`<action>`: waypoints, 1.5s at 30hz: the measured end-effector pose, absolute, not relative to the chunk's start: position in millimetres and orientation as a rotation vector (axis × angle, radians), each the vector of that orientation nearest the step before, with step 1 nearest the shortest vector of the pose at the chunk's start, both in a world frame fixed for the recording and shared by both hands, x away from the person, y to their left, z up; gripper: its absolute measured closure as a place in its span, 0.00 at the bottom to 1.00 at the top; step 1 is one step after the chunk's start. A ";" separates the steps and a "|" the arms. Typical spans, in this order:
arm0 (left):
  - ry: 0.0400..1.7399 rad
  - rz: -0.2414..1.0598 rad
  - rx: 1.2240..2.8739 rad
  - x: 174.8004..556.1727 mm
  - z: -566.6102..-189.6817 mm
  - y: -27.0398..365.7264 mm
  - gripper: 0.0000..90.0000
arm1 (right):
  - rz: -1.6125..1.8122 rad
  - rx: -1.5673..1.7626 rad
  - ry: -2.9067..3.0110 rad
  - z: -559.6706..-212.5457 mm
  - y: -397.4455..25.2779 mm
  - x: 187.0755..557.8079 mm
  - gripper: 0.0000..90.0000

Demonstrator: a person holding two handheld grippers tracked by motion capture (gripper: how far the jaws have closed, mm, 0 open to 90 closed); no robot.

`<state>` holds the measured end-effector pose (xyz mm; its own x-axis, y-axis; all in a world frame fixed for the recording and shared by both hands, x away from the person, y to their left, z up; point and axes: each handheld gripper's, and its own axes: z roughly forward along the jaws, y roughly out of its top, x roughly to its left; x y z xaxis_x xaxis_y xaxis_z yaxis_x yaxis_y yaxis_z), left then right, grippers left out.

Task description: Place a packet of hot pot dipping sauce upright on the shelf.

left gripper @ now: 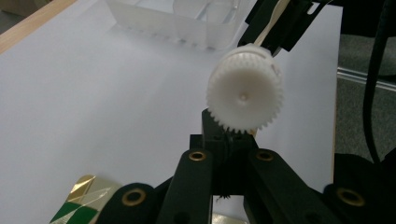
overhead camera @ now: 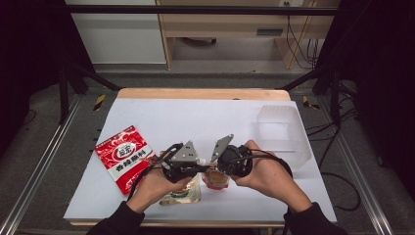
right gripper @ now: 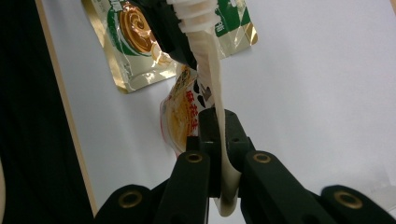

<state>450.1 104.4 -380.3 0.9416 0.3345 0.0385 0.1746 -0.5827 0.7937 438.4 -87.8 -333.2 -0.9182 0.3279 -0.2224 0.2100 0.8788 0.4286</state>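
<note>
Only white Chinese characters mark the red packet (overhead camera: 124, 157)

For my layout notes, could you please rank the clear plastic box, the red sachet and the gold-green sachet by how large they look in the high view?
1. Clear plastic box, largest.
2. Red sachet.
3. Gold-green sachet, smallest as seen, but the person's left hand covers part of it, so its full size is unsure.

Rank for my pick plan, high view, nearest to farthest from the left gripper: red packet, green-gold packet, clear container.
From the left gripper:
1. green-gold packet, just below it, under the left hand.
2. red packet, to its left.
3. clear container, far right.
</note>
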 end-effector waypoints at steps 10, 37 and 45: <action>0.443 0.265 2.065 449.1 -378.6 129.6 0.46 | 0.600 0.365 2.779 -313.8 -103.6 446.7 1.00; 0.695 0.392 2.088 421.0 -427.8 223.3 0.12 | 0.688 0.357 2.669 -256.5 -159.7 482.6 1.00; 0.746 0.418 2.061 417.5 -433.6 244.9 0.12 | 0.695 0.359 2.610 -244.0 -183.1 487.4 1.00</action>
<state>417.5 244.9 -433.6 0.7632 0.6459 0.0154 0.3500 -0.4334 0.8304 487.4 -183.1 -244.0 -0.8809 0.3450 -0.3239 0.1383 0.8422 0.5211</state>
